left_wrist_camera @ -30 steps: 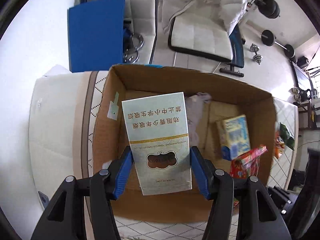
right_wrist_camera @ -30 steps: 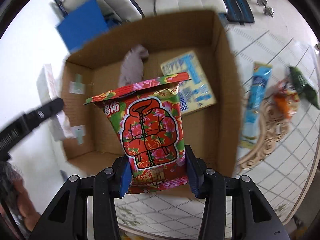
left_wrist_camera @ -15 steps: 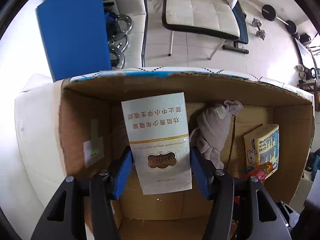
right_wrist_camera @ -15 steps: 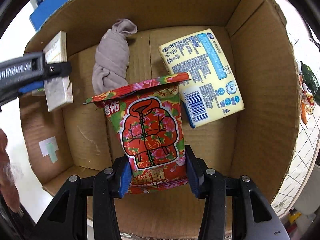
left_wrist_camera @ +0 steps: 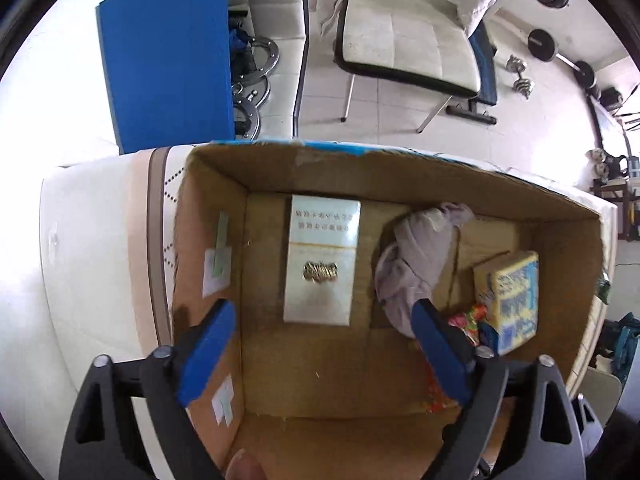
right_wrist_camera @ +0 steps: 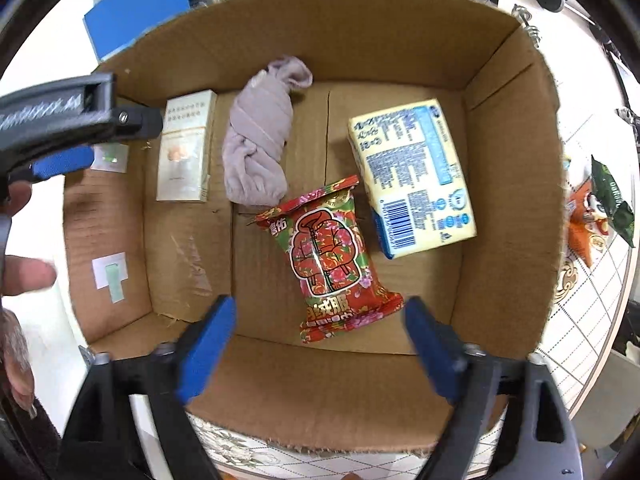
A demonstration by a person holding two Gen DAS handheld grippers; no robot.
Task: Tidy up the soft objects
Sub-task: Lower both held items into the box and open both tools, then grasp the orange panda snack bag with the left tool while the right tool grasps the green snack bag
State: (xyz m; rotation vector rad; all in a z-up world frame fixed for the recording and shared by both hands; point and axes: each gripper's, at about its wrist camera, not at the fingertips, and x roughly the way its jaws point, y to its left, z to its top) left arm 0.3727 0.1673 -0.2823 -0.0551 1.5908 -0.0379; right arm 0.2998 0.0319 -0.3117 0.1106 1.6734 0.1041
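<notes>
An open cardboard box (left_wrist_camera: 400,176) (right_wrist_camera: 508,160) holds a white and gold carton (left_wrist_camera: 320,260) (right_wrist_camera: 186,148), a knotted grey cloth (left_wrist_camera: 416,256) (right_wrist_camera: 258,140), a yellow and blue tissue pack (left_wrist_camera: 510,300) (right_wrist_camera: 412,176) and a red flowered snack bag (right_wrist_camera: 328,260) (left_wrist_camera: 466,320). My left gripper (left_wrist_camera: 320,340) is open and empty above the carton. My right gripper (right_wrist_camera: 320,328) is open and empty above the snack bag. The left gripper also shows at the left in the right wrist view (right_wrist_camera: 60,128).
The box stands on a patterned table (right_wrist_camera: 592,320) with snack packets (right_wrist_camera: 600,208) to its right. Beyond it are a blue board (left_wrist_camera: 168,52), a white chair (left_wrist_camera: 408,36) and dumbbells (left_wrist_camera: 520,76) on the floor.
Both grippers have opened. The carton left the left gripper and the snack bag left the right gripper; both now lie on the box floor.
</notes>
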